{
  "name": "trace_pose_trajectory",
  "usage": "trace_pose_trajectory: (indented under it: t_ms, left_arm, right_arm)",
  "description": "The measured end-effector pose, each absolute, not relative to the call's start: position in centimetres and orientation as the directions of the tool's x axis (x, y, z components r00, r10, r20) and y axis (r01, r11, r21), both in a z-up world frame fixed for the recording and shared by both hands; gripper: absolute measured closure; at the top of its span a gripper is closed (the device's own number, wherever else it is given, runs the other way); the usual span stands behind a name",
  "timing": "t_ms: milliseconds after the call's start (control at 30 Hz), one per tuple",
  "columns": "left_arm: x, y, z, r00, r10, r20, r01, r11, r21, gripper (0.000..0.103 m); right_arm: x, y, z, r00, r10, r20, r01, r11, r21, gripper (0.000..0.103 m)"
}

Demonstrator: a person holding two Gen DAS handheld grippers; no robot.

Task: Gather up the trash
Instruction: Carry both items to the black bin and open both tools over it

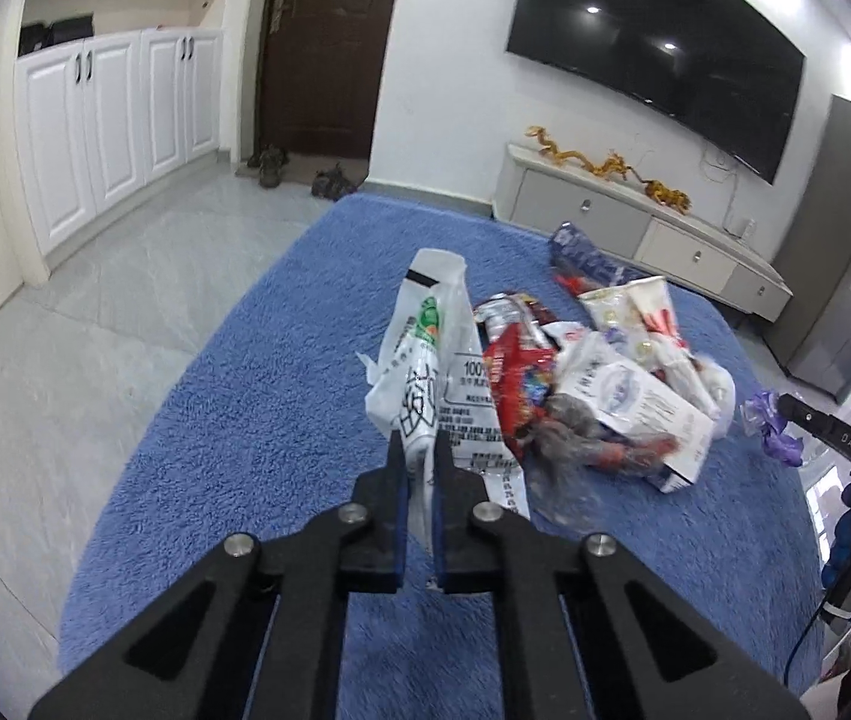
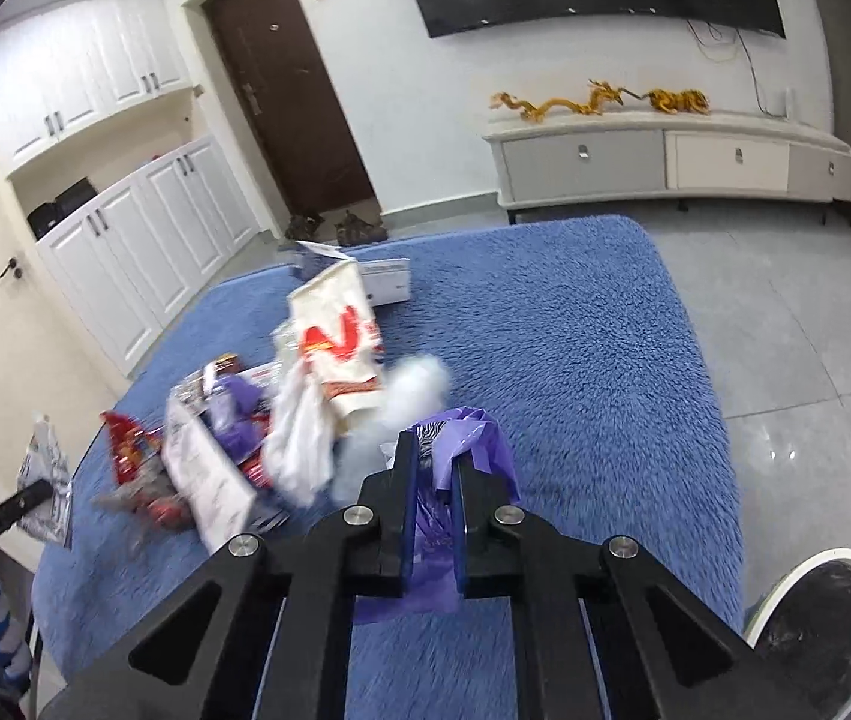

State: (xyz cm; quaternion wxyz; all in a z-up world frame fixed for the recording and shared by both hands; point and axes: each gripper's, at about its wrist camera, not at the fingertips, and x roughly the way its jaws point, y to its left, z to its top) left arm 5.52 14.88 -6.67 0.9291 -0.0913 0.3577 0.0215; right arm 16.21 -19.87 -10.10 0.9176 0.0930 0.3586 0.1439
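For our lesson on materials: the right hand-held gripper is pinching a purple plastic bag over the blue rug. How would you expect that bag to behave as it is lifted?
The purple plastic bag looks thin and crumpled, so it will probably hang limp. It bunches between the pads of the right hand-held gripper, so it seems light. Glossy film may slip unless it is pinched firmly.

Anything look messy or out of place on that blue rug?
Yes. Torn wrappers and a crushed carton lie heaped on the rug. The left claw pinches a white bag, the right claw a purple bag.
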Motion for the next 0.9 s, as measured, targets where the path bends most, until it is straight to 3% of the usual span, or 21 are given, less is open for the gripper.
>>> trace_pose_trajectory:
  t_ms: [267,567,900]
  left_arm:
    - [4.2,8.9,-4.9,0.748,-0.14,-0.649,0.079,0.989,-0.122,0.098]
    - [5.9,-4.7,-3.1,0.649,-0.393,-0.652,0.431,0.895,-0.111,0.098]
    - [8.6,-24.5,-4.8,0.42,-0.53,-0.737,0.712,0.696,-0.095,0.097]
  right_arm:
    - [9.5,-22.6,-7.2,0.756,0.312,-0.575,-0.19,0.946,0.263,0.094]
    - [2.0,-33.1,-5.7,0.834,0.132,-0.536,0.023,0.962,0.274,0.094]
    - [-1.7,-45.6,-11.5,0.784,-0.054,-0.619,0.311,0.896,0.316,0.094]
